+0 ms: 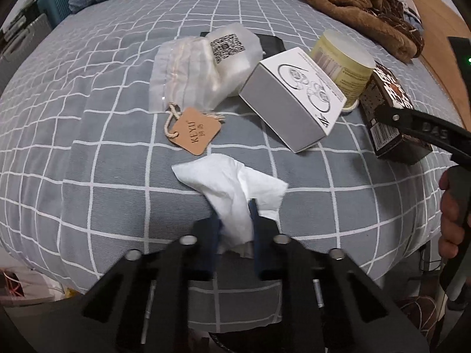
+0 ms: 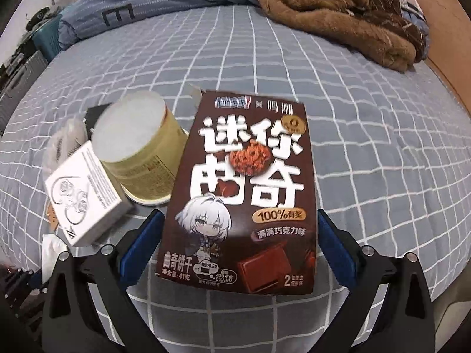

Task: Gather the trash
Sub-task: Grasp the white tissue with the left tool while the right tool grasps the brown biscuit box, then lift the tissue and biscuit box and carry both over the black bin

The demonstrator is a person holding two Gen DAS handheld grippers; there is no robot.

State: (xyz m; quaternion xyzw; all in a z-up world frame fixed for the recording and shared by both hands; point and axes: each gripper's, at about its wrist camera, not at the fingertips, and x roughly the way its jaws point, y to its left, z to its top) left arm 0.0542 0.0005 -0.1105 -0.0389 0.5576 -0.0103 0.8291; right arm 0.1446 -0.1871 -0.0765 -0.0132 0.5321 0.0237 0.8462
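A crumpled white tissue (image 1: 232,182) lies on the grey checked bedsheet (image 1: 88,147) near the bed's front edge. My left gripper (image 1: 235,214) is shut on its near end, with paper bunched between the blue pads. A brown cookie box (image 2: 247,176) lies flat between the fingers of my right gripper (image 2: 240,214), which stands open, one blue pad close to each long side. In the left wrist view that cookie box (image 1: 394,88) sits at the right with a black finger across it. The tissue (image 2: 51,250) shows at the lower left of the right wrist view.
Beyond the tissue lie a tan tag (image 1: 195,131), a clear plastic bag (image 1: 200,67), a white carton (image 1: 294,100) and a yellow cup (image 1: 343,61) standing upside down. A brown blanket (image 1: 353,0) is heaped at the back right. A person's hand (image 1: 450,214) holds the right gripper's handle.
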